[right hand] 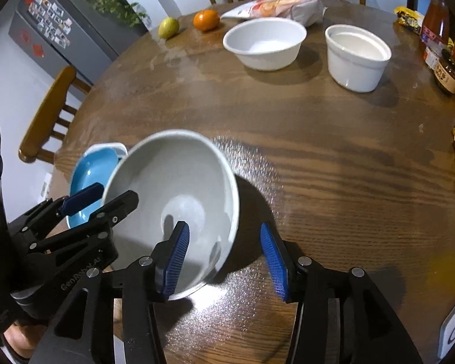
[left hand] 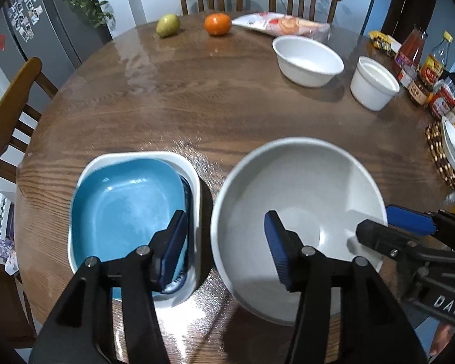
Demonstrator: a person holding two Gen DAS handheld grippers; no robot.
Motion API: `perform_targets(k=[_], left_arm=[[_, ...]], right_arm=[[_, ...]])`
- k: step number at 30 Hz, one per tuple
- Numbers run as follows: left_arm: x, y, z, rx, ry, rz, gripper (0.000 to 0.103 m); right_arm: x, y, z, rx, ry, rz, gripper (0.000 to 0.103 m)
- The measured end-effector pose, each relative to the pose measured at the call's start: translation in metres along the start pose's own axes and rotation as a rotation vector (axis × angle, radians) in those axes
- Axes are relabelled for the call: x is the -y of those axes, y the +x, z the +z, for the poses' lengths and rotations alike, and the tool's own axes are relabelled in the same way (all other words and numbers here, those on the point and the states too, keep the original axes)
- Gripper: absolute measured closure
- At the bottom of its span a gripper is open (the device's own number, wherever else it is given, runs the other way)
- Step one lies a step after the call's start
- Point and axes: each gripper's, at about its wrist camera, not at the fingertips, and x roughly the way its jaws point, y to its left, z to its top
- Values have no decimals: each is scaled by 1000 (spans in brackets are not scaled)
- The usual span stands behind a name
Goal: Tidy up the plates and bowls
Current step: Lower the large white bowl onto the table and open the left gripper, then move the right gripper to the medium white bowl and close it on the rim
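Wooden round table (left hand: 197, 97) was cluttered. Both grippers, left gripper (left hand: 224, 247) and right gripper (right hand: 224, 261), sat half open straddling the grey bowl (left hand: 300, 188) rim at lower centre, gripping nothing. I'd back straight off before fetching the white bowl (left hand: 308, 60) upper right.

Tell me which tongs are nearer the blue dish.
Left. The left tongs straddle the gap between the blue dish and the grey bowl, one pad over the dish. The right tongs straddle the bowl's far rim, away from the dish.
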Motion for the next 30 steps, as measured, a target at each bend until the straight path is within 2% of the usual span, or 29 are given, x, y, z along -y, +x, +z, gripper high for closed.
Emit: perform_targets(k=[12,30], left_arm=[[3,-22,31,90,23,3,48],[22,-22,88,163,118,-27,48]], right_arm=[[17,-35,20,126,46,-4,53],[35,-50,61,218,116,-46,53]])
